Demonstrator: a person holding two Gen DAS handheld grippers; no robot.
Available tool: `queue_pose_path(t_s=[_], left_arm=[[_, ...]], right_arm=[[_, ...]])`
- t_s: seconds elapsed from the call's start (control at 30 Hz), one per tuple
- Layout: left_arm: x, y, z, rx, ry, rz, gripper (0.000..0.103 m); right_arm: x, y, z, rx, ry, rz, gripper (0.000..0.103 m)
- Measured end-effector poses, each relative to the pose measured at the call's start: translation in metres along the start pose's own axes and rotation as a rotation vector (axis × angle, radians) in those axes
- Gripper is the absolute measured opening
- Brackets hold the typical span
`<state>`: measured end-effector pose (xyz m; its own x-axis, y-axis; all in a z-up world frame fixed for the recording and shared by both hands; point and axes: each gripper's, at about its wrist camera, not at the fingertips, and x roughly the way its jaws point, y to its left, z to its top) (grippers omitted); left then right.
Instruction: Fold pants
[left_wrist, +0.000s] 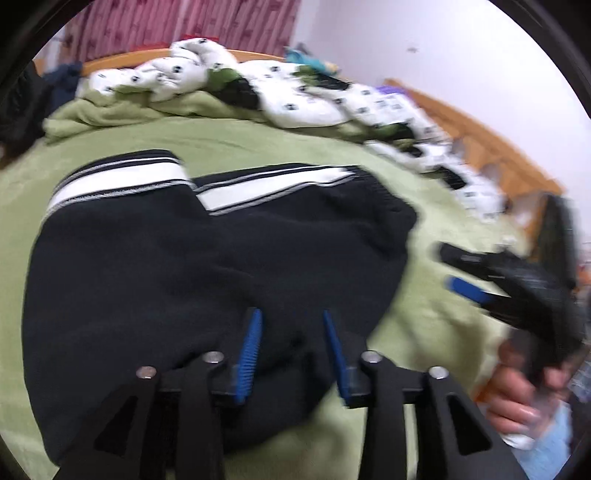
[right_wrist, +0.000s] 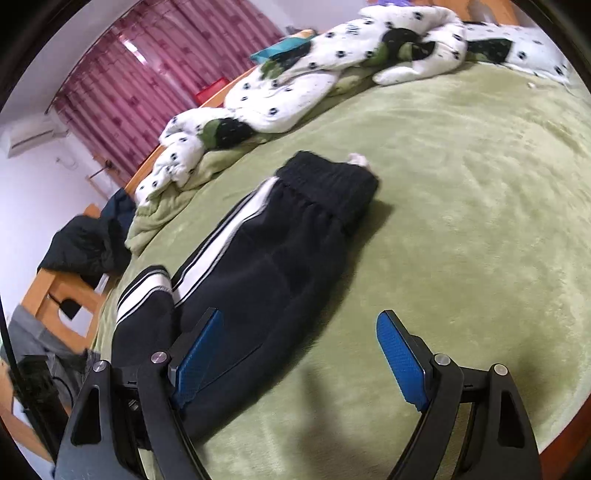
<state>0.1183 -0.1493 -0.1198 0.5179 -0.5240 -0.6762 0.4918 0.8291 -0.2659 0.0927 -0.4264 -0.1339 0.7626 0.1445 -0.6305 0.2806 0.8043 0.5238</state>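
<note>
Black pants (left_wrist: 177, 266) with white side stripes lie folded over on the green bedspread; they also show in the right wrist view (right_wrist: 266, 266), waistband at the far end. My left gripper (left_wrist: 291, 317) hovers over the near part of the pants, jaws apart with nothing between them. My right gripper (right_wrist: 299, 325) is wide open and empty, its left finger over the pants' near edge, its right finger over bare bedspread. The right gripper also shows in the left wrist view (left_wrist: 458, 269), to the right of the pants, held by a hand.
A green bedspread (right_wrist: 461, 184) covers the bed. A rumpled white quilt with black spots (right_wrist: 314, 74) lies along the far side. Dark clothes (right_wrist: 85, 243) sit on a wooden stand at the left. A wooden headboard (left_wrist: 480, 133) and pink curtains (right_wrist: 147, 74) are behind.
</note>
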Motion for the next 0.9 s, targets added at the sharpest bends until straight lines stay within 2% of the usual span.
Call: queue_pose_path(t_s=[0.07,0.13,0.2,0.23,0.33,0.37,0.47,0.57,0.63,0.67,0.7,0.77,0.8,0.9], left_arm=[[-0.024,0.006,-0.007,0.013,-0.027,0.002,0.045],[-0.046,0.018,-0.017,0.015,-0.057,0.039,0.045],[-0.067,0.037,-0.030,-0.022,-0.094,0.073,0.051],[-0.077,0.047,-0.037,-0.045,-0.114,0.097,0.056],[-0.095,0.081,-0.058,-0.121,-0.141,0.202,0.056],[-0.098,0.092,-0.065,-0.152,-0.132,0.218,0.056],[-0.091,0.121,-0.086,-0.258,-0.097,0.200,0.056],[-0.076,0.131,-0.098,-0.289,-0.056,0.216,0.056],[-0.070,0.132,-0.099,-0.295,-0.057,0.192,0.056],[-0.068,0.129,-0.097,-0.291,-0.063,0.182,0.056],[-0.066,0.127,-0.097,-0.286,-0.066,0.179,0.056],[-0.060,0.123,-0.092,-0.282,-0.072,0.171,0.056],[-0.057,0.121,-0.090,-0.287,-0.074,0.166,0.056],[-0.045,0.116,-0.085,-0.297,-0.073,0.154,0.056]], right_arm=[[0.003,0.015,-0.004,-0.041,0.011,0.030,0.085],[0.010,0.035,-0.010,-0.091,0.037,0.069,0.085],[0.019,0.054,-0.018,-0.135,0.077,0.112,0.083],[0.025,0.063,-0.023,-0.154,0.104,0.137,0.083],[0.046,0.088,-0.037,-0.181,0.193,0.195,0.074],[0.055,0.095,-0.041,-0.185,0.224,0.199,0.072],[0.075,0.109,-0.050,-0.177,0.279,0.213,0.066],[0.094,0.116,-0.056,-0.138,0.314,0.226,0.064],[0.103,0.119,-0.059,-0.099,0.324,0.245,0.063],[0.106,0.123,-0.059,-0.098,0.327,0.248,0.059],[0.110,0.128,-0.060,-0.110,0.342,0.260,0.038],[0.109,0.137,-0.061,-0.157,0.346,0.244,0.030],[0.105,0.141,-0.059,-0.183,0.329,0.252,0.023],[0.085,0.153,-0.044,-0.243,0.281,0.311,0.019]])
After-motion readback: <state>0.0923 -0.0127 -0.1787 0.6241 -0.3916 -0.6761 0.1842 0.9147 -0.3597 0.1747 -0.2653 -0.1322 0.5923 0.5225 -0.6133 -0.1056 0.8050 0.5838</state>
